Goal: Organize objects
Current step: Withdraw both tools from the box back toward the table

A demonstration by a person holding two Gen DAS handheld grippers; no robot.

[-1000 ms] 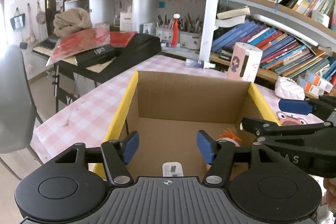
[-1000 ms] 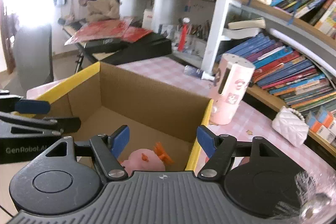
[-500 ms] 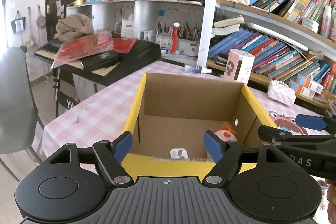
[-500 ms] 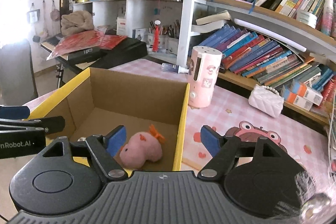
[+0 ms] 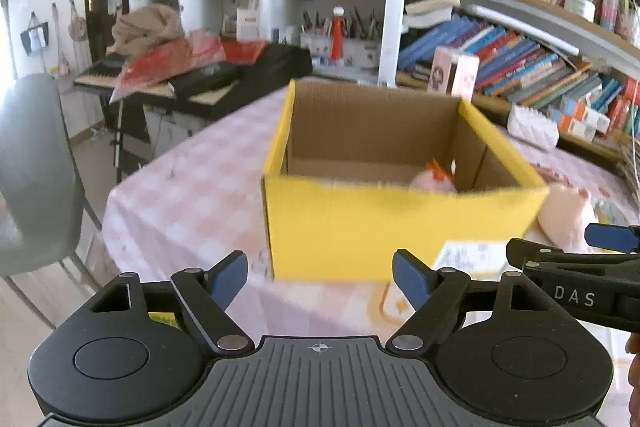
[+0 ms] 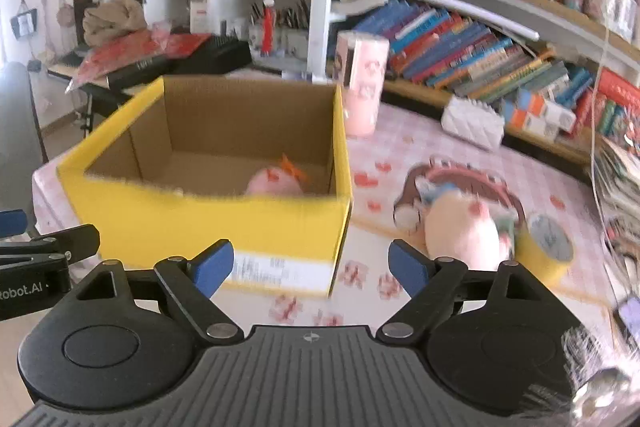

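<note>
Both tongs hang released and empty short of the yellow box (image 6: pixel 208 223): the left gripper (image 5: pixel 320 277) faces its near wall, the right gripper (image 6: pixel 310 267) its near right corner. One small pink plush (image 6: pixel 274 183) already lies inside the box at its right side, while a bigger pink plush toy (image 6: pixel 460 231) sits on the checked tablecloth (image 6: pixel 400 147) at about two o'clock from the right tongs, touching a yellow tape roll (image 6: pixel 548 247). It looks light, soft and squashy, so I'd pinch it across its plump middle, where the pile should give and not slip.
</note>
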